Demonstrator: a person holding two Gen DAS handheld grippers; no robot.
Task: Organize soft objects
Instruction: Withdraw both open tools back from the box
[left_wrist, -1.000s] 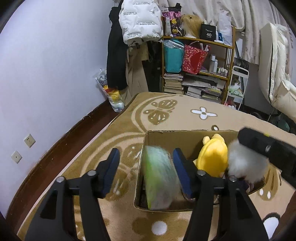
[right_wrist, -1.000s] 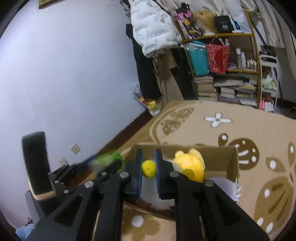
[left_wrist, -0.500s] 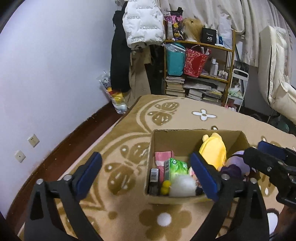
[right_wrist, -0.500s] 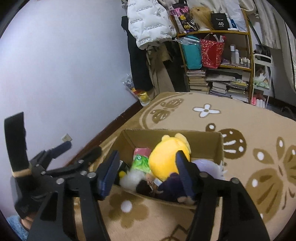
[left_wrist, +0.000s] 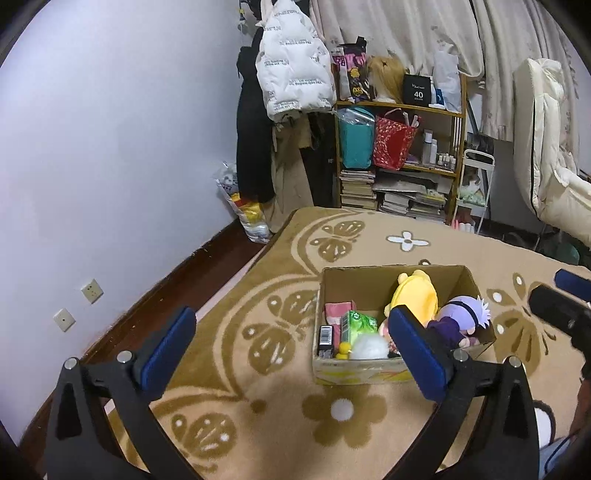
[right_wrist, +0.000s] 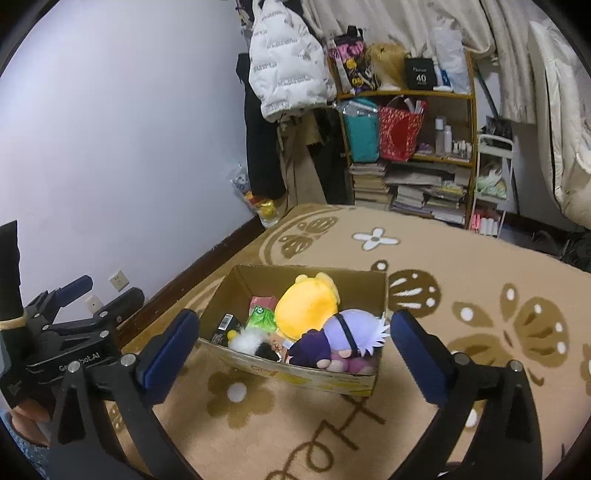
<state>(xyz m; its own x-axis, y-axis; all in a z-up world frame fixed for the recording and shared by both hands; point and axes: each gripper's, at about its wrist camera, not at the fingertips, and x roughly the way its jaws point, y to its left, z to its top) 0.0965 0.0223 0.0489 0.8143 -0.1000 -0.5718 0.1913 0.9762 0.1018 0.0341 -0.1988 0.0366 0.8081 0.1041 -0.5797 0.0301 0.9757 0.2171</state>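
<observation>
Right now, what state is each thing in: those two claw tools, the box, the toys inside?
left gripper: jaws just opened wide, holding nothing.
right gripper: jaws just opened wide, holding nothing.
cardboard box: open-topped, sitting on the rug, filled.
yellow plush: in the box, against its far wall.
purple plush: lying on its side in the box.
green pack: in the box, beside the fluffy white toy.

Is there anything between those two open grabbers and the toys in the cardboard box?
Nothing visible. The box is open-topped, the yellow plush and purple doll lie exposed, and only bare carpet lies before it.
</observation>
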